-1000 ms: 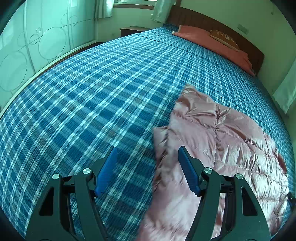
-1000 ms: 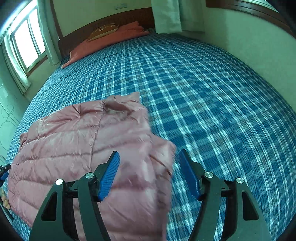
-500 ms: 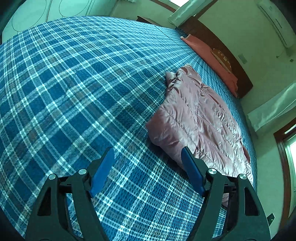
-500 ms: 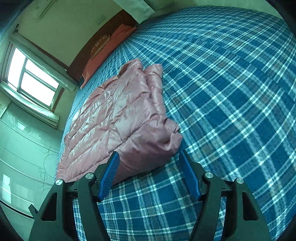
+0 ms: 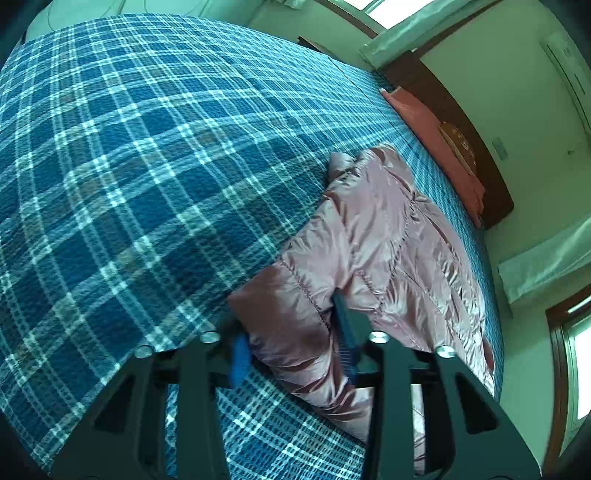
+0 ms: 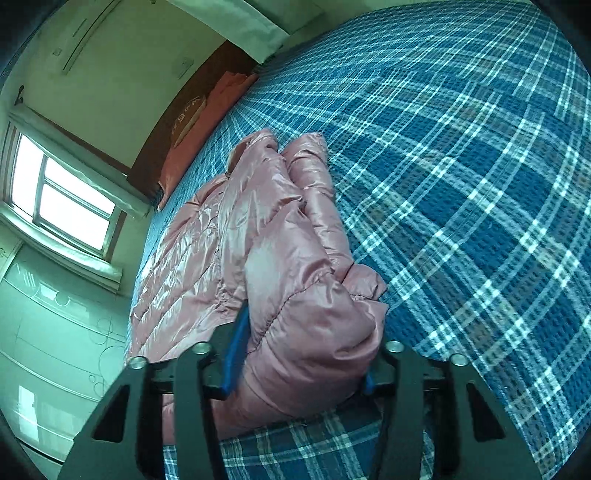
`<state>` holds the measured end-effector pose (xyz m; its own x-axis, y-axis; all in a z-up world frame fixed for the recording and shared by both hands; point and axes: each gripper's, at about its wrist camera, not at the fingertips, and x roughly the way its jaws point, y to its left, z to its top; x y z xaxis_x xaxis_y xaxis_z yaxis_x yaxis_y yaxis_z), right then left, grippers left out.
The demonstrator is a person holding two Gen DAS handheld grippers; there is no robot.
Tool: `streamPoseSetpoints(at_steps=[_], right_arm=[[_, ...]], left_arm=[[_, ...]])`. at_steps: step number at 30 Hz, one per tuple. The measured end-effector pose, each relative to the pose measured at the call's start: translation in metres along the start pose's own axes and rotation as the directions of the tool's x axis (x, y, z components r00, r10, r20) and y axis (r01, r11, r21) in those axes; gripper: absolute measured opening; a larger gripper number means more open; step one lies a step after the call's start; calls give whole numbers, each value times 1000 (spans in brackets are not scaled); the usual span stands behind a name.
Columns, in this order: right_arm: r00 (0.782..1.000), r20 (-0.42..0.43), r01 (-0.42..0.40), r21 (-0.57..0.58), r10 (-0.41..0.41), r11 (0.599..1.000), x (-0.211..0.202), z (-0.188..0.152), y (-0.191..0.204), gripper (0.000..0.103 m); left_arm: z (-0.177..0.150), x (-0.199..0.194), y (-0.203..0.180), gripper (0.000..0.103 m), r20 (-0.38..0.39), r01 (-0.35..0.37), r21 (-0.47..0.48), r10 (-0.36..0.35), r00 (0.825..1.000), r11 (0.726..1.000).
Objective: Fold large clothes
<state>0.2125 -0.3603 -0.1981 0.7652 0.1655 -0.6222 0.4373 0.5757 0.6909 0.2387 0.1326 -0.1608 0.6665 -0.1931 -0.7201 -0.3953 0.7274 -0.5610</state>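
Left wrist view: a pink quilted down jacket (image 5: 384,251) lies on a bed covered by a blue plaid bedspread (image 5: 140,177), its length running from the near edge toward the headboard (image 5: 458,122). The left gripper (image 5: 295,343) has its two blue-padded fingers (image 5: 239,356) on either side of the jacket's near corner, the puffy fabric bunched between them; the jaws are partly drawn together and pressing on the cloth. An orange-red pillow (image 5: 436,140) lies against the headboard, well apart from the jacket, and a pale curtain (image 5: 406,33) hangs by the far window.

Right wrist view: the same jacket (image 6: 258,229) with a sleeve folded along its right edge. The right gripper (image 6: 299,354) straddles the other near corner, one blue finger (image 6: 236,347) pressed into the fabric on the left side; the opposite finger is mostly hidden behind the bulging cloth, which fills the gap between the jaws. The plaid bedspread (image 6: 461,184) extends to the right, a bright window (image 6: 62,199) shows at left, and the pillow (image 6: 199,136) sits beyond the jacket's collar
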Motion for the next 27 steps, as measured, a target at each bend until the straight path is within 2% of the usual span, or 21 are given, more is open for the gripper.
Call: streamPoseSetpoints(at_steps=[2, 6, 12, 23, 27], right_arm=[[1000, 10, -13, -18, 13, 1000, -3, 0, 3, 26], [999, 19, -33, -36, 34, 999, -15, -1, 5, 19], [999, -2, -45, -42, 45, 998, -39, -17, -4, 18], [998, -52, -32, -57, 29, 998, -89, -61, -30, 18], [997, -67, -44, -49, 41, 998, -95, -73, -42, 18]], left_arm=[[0, -1, -6, 16, 6, 8, 29, -8, 1000, 1000], [2, -12, -11, 11, 17, 12, 66, -13, 1000, 998], [-8, -39, 2, 10, 12, 21, 98, -22, 1000, 995], [-52, -99, 58, 10, -34, 8, 135, -3, 999, 991], [-62, -111, 74, 10, -46, 10, 136, -3, 999, 991]])
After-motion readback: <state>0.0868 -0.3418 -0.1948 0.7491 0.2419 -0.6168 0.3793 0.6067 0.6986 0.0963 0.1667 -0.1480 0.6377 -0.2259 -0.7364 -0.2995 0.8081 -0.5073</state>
